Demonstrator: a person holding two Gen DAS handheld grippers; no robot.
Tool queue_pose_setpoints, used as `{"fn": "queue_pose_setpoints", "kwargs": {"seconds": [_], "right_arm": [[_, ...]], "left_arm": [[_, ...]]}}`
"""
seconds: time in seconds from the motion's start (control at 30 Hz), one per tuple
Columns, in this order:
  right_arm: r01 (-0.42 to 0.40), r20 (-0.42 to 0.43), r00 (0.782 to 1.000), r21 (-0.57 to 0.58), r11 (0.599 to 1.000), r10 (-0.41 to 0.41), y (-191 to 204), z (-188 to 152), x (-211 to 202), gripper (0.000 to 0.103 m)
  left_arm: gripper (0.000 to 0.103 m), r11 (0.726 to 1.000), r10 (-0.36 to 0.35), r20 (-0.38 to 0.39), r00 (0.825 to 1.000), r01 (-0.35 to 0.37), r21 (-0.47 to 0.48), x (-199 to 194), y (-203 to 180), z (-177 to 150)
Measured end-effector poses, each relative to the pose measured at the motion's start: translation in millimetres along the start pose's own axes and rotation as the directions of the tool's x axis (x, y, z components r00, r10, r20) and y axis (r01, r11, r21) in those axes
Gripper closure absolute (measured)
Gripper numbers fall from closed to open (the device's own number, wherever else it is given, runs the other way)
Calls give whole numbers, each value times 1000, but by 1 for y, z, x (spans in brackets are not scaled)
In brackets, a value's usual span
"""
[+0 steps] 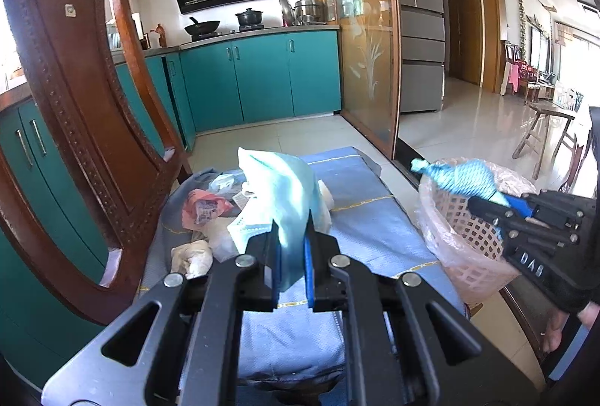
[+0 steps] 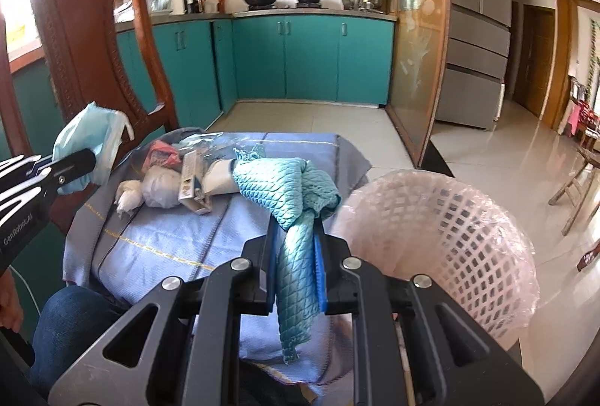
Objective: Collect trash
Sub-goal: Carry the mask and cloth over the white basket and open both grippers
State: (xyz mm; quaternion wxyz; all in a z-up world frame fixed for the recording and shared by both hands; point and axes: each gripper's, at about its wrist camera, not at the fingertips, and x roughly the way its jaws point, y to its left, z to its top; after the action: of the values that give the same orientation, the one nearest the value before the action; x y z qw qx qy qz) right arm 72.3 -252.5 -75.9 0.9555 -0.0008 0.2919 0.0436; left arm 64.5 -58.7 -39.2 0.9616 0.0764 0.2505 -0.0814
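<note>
My left gripper (image 1: 291, 231) is shut on a pale blue face mask (image 1: 283, 188) and holds it above the blue cloth-covered table (image 1: 375, 226). It also shows in the right wrist view (image 2: 93, 158) with the mask (image 2: 90, 128). My right gripper (image 2: 296, 229) is shut on a teal quilted cloth (image 2: 296, 188), held beside the pink lattice basket (image 2: 450, 218) lined with clear plastic. In the left wrist view the right gripper (image 1: 487, 205) holds the teal cloth (image 1: 461, 177) over the basket's (image 1: 457, 229) rim. A pile of trash (image 2: 168, 181) lies on the table's far left: pink wrapper, white wads, small carton.
A carved wooden chair (image 1: 75, 98) stands at the table's left. Teal kitchen cabinets (image 1: 262, 79), a glass partition (image 1: 367, 49) and a fridge (image 1: 420, 23) lie beyond. A wooden bench (image 1: 543, 132) stands at right on the tiled floor. The person's knee (image 2: 71, 316) is at the near left.
</note>
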Motion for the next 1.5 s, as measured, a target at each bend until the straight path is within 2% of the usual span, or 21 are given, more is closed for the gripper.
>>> {"fn": "queue_pose_setpoints", "kwargs": {"seconds": [0.77, 0.9, 0.97, 1.03, 1.13, 1.27, 1.3, 1.33, 1.4, 1.5], "right_arm": [[127, -10, 992, 138, 982, -127, -91, -22, -8, 86], [139, -21, 990, 147, 979, -138, -99, -26, -5, 86], [145, -27, 989, 152, 978, -142, -103, -27, -4, 86], [155, -30, 988, 151, 976, -152, -107, -28, -5, 86], [178, -36, 984, 153, 972, -174, -114, -28, -7, 86], [216, -47, 976, 168, 962, -211, -128, -29, -12, 86], [225, -53, 974, 175, 958, -220, -133, -30, -12, 86], [232, -58, 973, 181, 956, -225, -137, -31, -13, 86], [244, -71, 970, 193, 950, -235, -144, -31, -13, 86], [261, -84, 965, 197, 945, -249, -150, -30, -11, 86]], "left_arm": [[92, 995, -63, -13, 998, 64, 77, 17, -51, 3], [92, 993, -86, -22, 996, 87, 85, 23, -58, 5], [92, 989, -119, -27, 993, 121, 87, 27, -65, 7], [92, 983, -166, -42, 985, 169, 78, 32, -70, 9], [92, 965, -256, -93, 962, 261, 42, 47, -78, 16], [92, 943, -324, -118, 939, 330, 32, 67, -93, 23], [92, 933, -352, -133, 926, 359, 28, 73, -98, 25], [92, 912, -401, -163, 902, 410, 24, 82, -107, 27], [92, 882, -456, -202, 867, 470, 25, 95, -123, 29], [92, 859, -493, -228, 840, 511, 27, 108, -144, 31]]}}
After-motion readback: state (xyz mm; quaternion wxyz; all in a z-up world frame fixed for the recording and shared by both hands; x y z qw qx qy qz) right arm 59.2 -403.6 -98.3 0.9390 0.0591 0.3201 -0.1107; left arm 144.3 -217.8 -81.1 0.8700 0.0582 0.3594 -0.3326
